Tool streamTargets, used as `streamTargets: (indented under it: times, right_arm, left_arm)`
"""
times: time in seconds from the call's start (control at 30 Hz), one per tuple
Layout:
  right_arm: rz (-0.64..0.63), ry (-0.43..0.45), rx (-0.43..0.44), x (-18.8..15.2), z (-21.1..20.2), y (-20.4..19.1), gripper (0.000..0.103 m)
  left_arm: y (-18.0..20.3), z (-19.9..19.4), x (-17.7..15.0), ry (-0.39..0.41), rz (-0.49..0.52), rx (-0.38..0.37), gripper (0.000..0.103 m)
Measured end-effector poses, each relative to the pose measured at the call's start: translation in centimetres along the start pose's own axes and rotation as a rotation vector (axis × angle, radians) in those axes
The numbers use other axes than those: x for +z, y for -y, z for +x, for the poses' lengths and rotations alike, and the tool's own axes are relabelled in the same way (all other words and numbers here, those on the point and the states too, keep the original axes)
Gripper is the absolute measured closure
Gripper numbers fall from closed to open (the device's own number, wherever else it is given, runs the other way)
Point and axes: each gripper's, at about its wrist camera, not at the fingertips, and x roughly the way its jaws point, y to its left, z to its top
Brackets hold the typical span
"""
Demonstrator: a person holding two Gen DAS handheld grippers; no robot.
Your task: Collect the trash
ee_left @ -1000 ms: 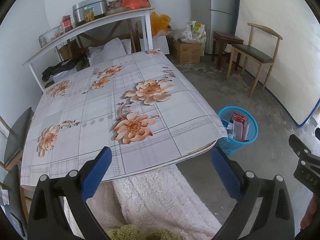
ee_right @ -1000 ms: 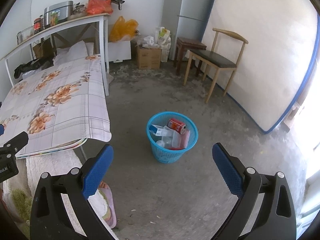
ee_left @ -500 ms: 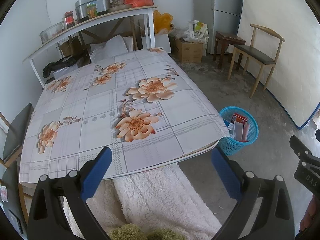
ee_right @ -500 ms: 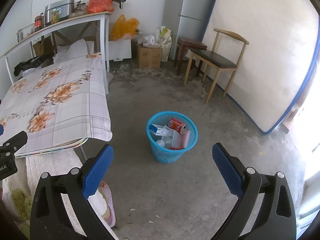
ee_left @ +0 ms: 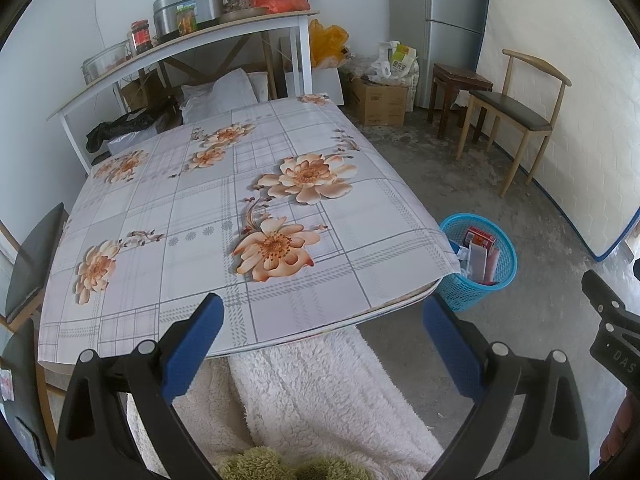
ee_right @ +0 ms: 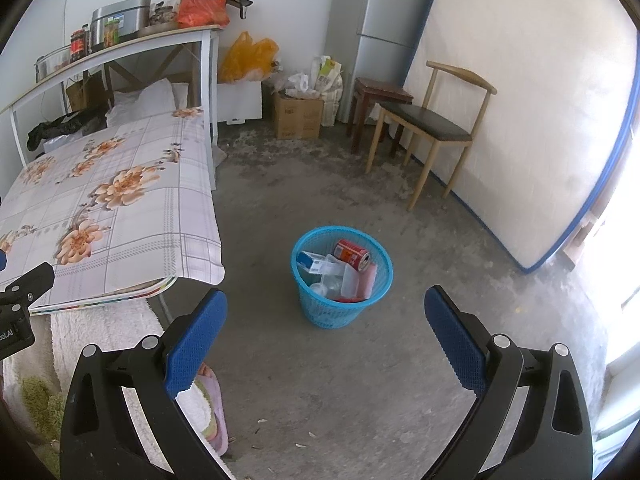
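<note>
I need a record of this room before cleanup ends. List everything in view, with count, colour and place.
basket: 1, blue mesh, on the floor beside the table's corner
red can: 1, in the basket, on top
other trash: clear and white packaging in the basket, count unclear
table: 1, floral grey-check cloth, top bare
shelf: 1, white, behind the table, carrying pots, jars and an orange bag
wooden chair: 1, dark seat, by the right wall
stool: 1, dark brown, by the fridge
fridge: 1, grey, back corner
cardboard box: 1, brown, back wall
left gripper: blue pads, open, empty
right gripper: blue pads, open, empty
</note>
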Motion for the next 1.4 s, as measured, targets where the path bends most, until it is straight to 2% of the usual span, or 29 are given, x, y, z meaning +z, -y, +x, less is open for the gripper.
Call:
streamTargets:
  times: [1.4]
  right_arm:
    - [-0.008, 0.007, 0.000, 0.24, 0.31, 0.08, 0.008]
  left_arm:
    - [-0.16, -0.01, -0.17, -0.008, -0.008, -0.003, 0.006]
